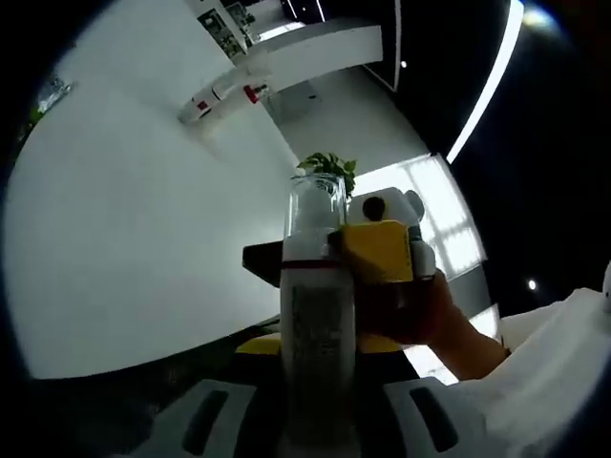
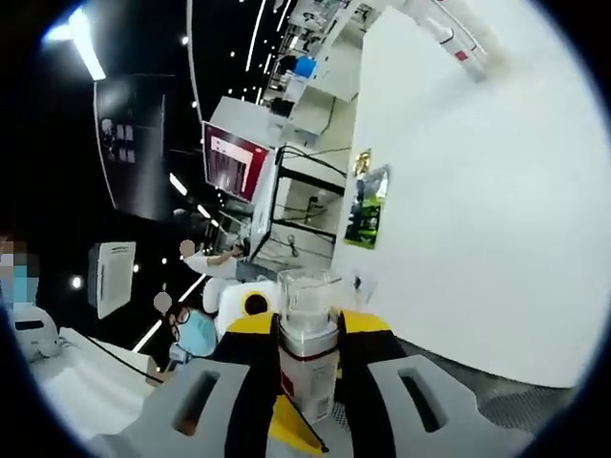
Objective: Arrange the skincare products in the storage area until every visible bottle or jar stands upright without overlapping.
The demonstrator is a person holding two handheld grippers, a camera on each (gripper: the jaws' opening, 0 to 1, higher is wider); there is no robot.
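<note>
Clear-capped bottle [image 1: 315, 315] raised upright at 12 o'clock, clamped between left gripper [image 1: 315, 420] jaws and right gripper [image 2: 307, 401] jaws; white wall [image 1: 143, 239] behind.

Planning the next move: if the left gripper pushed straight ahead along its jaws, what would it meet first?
The left gripper already clamps a tall white bottle with a clear cap. Straight beyond that, the yellow-tipped right gripper sits against the bottle, so it would probably be met first; depth is uncertain.

White wall [image 1: 143, 219], dark ceiling with strip lights [image 1: 487, 86] (long, bright), bright window [image 1: 434, 205], potted plant [image 1: 329, 167]
</note>
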